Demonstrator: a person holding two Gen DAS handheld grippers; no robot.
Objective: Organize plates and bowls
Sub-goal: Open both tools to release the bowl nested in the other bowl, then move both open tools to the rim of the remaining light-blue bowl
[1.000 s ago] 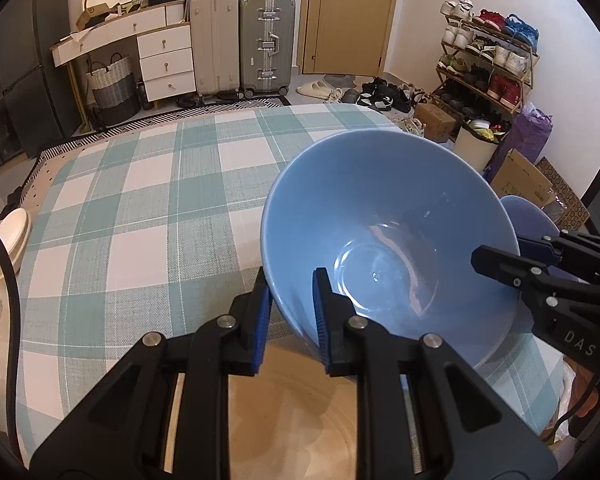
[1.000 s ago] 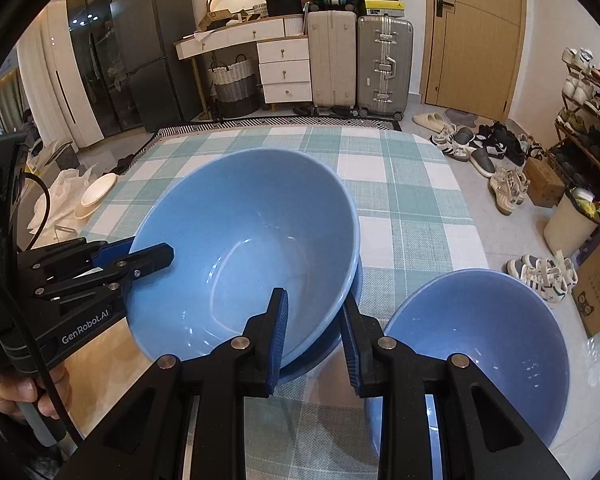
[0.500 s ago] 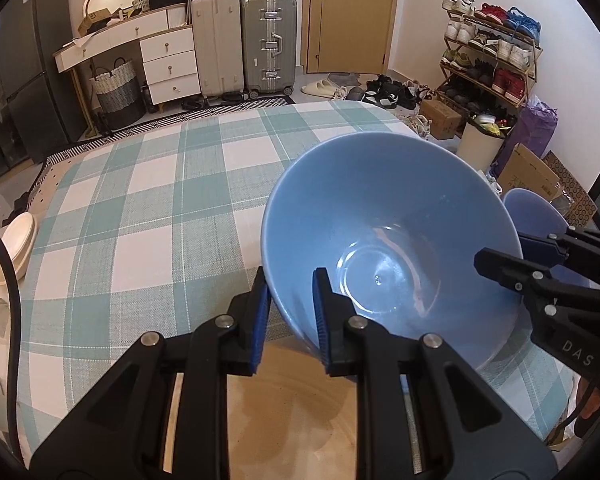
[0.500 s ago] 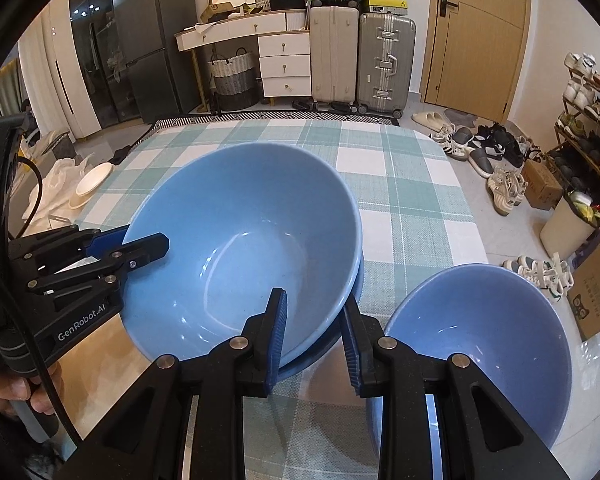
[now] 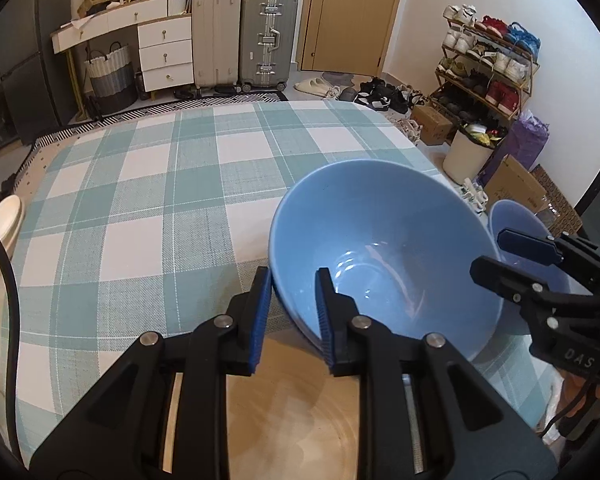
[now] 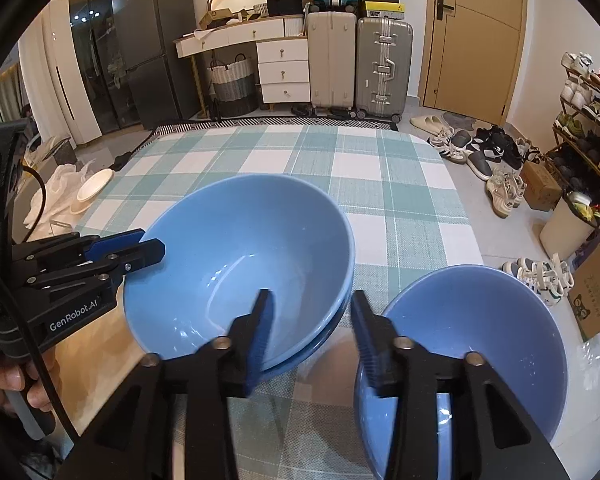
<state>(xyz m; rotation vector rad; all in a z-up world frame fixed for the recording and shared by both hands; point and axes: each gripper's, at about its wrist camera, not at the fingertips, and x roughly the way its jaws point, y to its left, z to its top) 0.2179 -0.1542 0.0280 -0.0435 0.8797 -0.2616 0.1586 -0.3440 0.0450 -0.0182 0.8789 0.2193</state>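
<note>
The big blue bowl is glossy, empty and upright. It sits nested in a second blue bowl, of which only a thin rim shows beneath its right side. The stack stands near the front edge of the checked worktop, partly over a bare wooden patch. Just to its right stands a third bowl, a slightly more violet blue, also empty and upright, close to the stack but apart from it. From the left wrist view the third bowl peeks out behind the big bowl.
</note>
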